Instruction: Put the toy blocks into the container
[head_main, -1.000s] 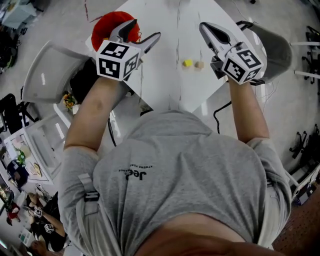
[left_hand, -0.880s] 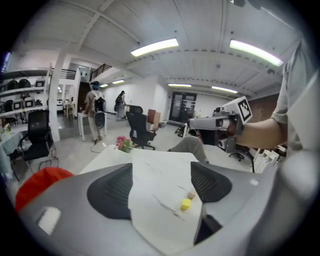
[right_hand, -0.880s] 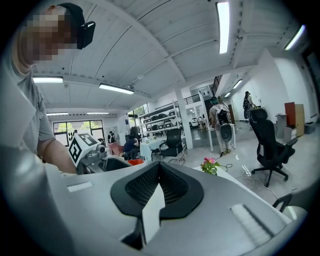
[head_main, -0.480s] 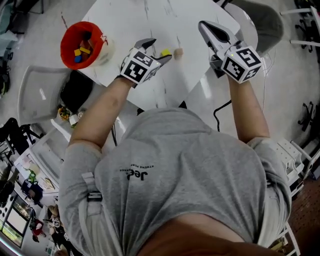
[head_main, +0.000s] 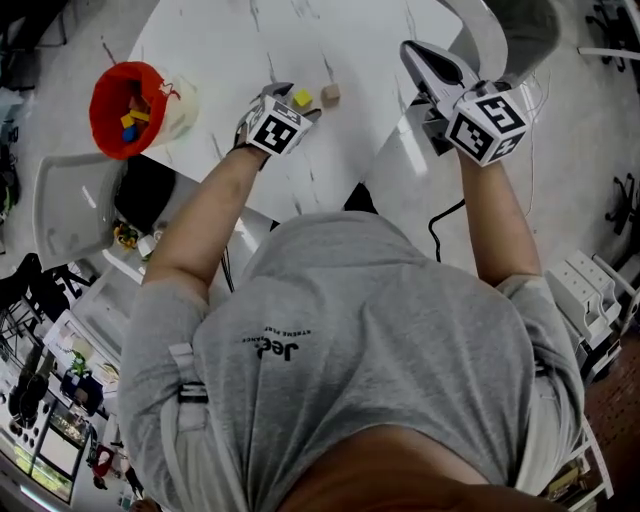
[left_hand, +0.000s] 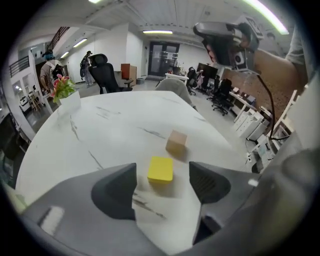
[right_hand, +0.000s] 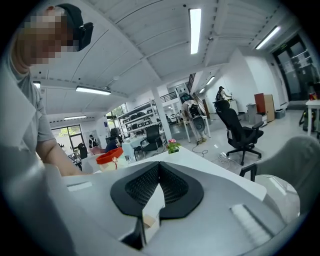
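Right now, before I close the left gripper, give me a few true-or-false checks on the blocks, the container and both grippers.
1. The left gripper has its jaws apart, with the yellow block on the table just ahead between them. True.
2. The right gripper holds the tan block. False: its jaws are together on nothing, and the tan block lies on the table beyond the yellow block.
3. The red container already has blocks in it. True.
4. The two loose blocks are stacked. False: they lie side by side on the table, apart.
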